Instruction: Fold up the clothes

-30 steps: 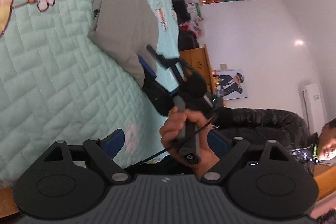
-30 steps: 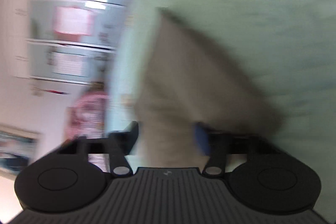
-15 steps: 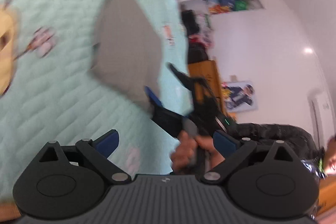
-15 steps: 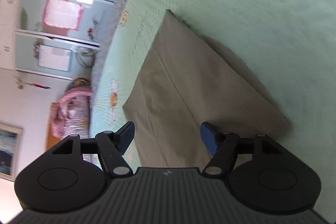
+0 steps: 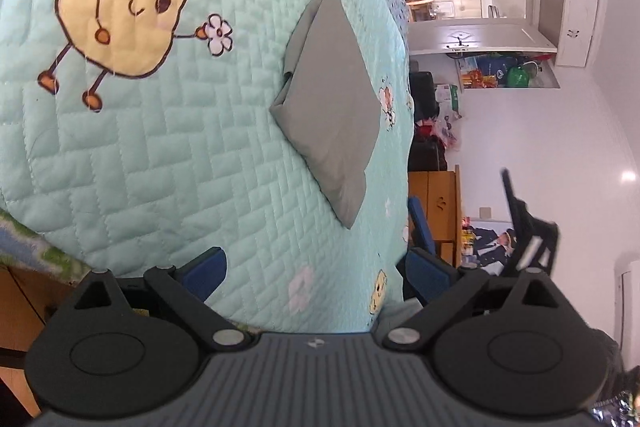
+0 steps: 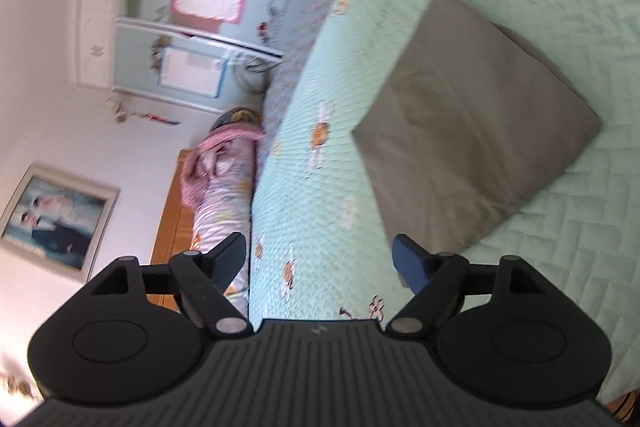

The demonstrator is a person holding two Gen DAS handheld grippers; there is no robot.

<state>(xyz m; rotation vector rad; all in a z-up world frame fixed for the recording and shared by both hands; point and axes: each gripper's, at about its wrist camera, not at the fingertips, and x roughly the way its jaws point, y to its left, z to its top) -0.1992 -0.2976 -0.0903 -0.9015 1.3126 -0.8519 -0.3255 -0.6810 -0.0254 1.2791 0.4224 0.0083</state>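
A grey garment (image 5: pixel 332 99) lies folded into a compact rectangle on the mint quilted bedspread (image 5: pixel 168 163), near the bed's edge. In the right wrist view the same folded garment (image 6: pixel 468 123) sits just ahead of the fingers. My left gripper (image 5: pixel 316 273) is open and empty, held back from the garment over the quilt. My right gripper (image 6: pixel 320 259) is open too, with nothing between its blue-padded fingers, hovering short of the garment's near corner. The other gripper (image 5: pixel 528 235) shows in the left wrist view at the right, off the bed.
The quilt carries a yellow cartoon figure (image 5: pixel 120 15) to the left of the garment. A rolled pink and floral duvet (image 6: pixel 220 195) lies beside the bed against a wooden headboard (image 6: pixel 172 211). Cabinets (image 5: pixel 480 39), a wooden nightstand (image 5: pixel 436 203) and a framed picture (image 6: pixel 52 215) line the walls.
Both grippers have pulled back from the folded garment. The right gripper and the hand holding it have left the middle of the left wrist view and moved off to the right.
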